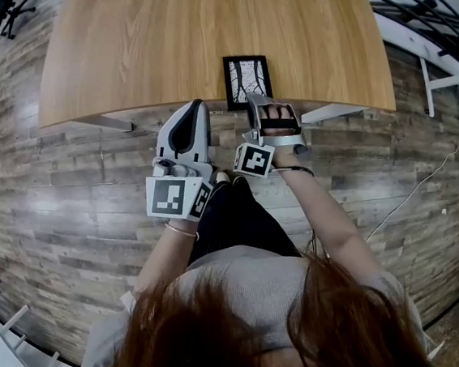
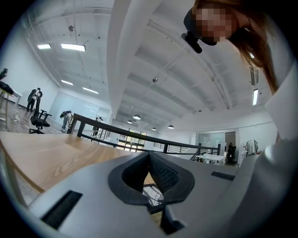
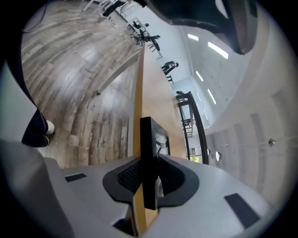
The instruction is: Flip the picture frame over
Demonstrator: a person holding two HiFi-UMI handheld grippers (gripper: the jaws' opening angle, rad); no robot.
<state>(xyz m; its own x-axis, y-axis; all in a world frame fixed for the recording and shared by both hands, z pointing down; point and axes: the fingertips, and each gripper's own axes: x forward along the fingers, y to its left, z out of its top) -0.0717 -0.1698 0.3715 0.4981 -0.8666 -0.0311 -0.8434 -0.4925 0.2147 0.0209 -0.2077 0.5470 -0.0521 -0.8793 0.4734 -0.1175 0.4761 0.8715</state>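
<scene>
A black picture frame (image 1: 247, 80) lies picture side up on the wooden table (image 1: 157, 39), right at the table's near edge, with a pale print of bare branches showing behind the glass. The right gripper (image 1: 258, 96) comes in over that same table edge at the frame's near right corner. It is rolled onto its side, and its jaws are drawn in narrow and pinch the frame's thin black rim between the dark pads. In the right gripper view the rim stands edge-on in the grip, with the table's yellow edge just beside it. The left gripper (image 1: 197, 104) hangs level off the table's near edge, just left of the frame and not touching it, its jaws brought together at the tips with nothing in them. Below the table runs a grey plank floor (image 1: 68, 195)
</scene>
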